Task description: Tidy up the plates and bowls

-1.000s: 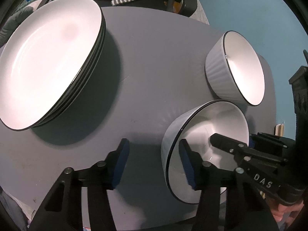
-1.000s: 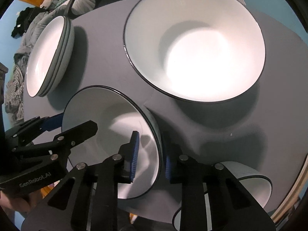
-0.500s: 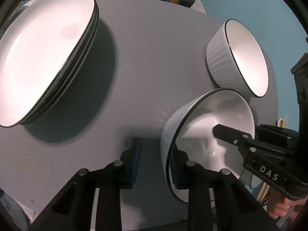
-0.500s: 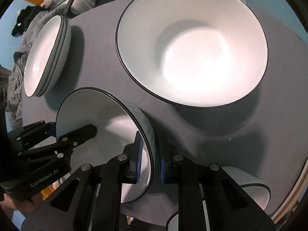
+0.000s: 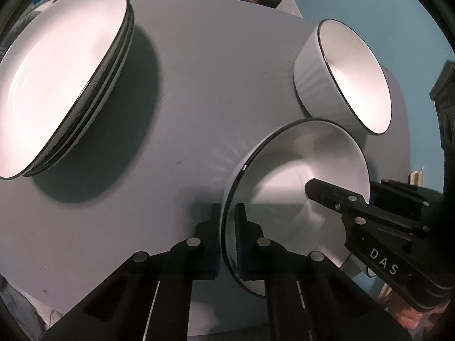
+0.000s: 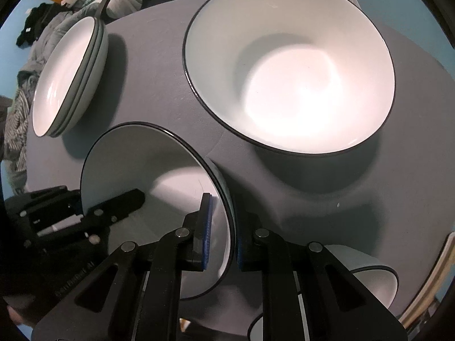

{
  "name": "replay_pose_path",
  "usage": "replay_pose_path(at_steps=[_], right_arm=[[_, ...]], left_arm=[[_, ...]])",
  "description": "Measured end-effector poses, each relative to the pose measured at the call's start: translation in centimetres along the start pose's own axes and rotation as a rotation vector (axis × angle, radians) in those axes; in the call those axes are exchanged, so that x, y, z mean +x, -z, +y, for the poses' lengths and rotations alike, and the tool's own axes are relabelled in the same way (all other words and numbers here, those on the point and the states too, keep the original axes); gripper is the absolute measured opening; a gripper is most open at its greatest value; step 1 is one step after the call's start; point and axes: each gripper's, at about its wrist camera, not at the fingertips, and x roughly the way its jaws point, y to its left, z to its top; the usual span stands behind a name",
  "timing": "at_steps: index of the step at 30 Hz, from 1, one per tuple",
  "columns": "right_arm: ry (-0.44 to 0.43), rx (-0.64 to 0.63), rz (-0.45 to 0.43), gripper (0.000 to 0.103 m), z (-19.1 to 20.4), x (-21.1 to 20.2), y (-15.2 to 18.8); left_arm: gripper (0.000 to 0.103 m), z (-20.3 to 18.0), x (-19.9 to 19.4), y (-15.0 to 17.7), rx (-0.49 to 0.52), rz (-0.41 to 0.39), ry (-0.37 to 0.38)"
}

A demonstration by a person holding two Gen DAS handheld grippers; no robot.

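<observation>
Jaws on upright bowl [image 5: 295,199] rim

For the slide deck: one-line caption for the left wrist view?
Both grippers, left and right, clamp opposite rims of one bowl on the table.

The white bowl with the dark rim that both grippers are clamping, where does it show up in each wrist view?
Left wrist view: the white dark-rimmed bowl sits lower right, its near rim pinched by the left gripper.
Right wrist view: the same bowl sits lower left, its rim pinched by the right gripper.
Shared landmark: the stack of white plates.
</observation>
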Motion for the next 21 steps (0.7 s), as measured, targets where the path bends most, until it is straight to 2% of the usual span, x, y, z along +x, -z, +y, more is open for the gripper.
replay_pose_path(at_steps=[9,21], right_arm=[[-0.021,0.023,-0.001,0.006,1.4,0.3,0.9],[-0.031,0.059,-0.026,0.006,1.5,-1.7,1.2]], left_arm=[[0.005,0.6,-0.8,0.6,0.012,-0.02,-0.024],[0.005,-0.4,-3.0,0.0,0.027,-0.053,-0.02]])
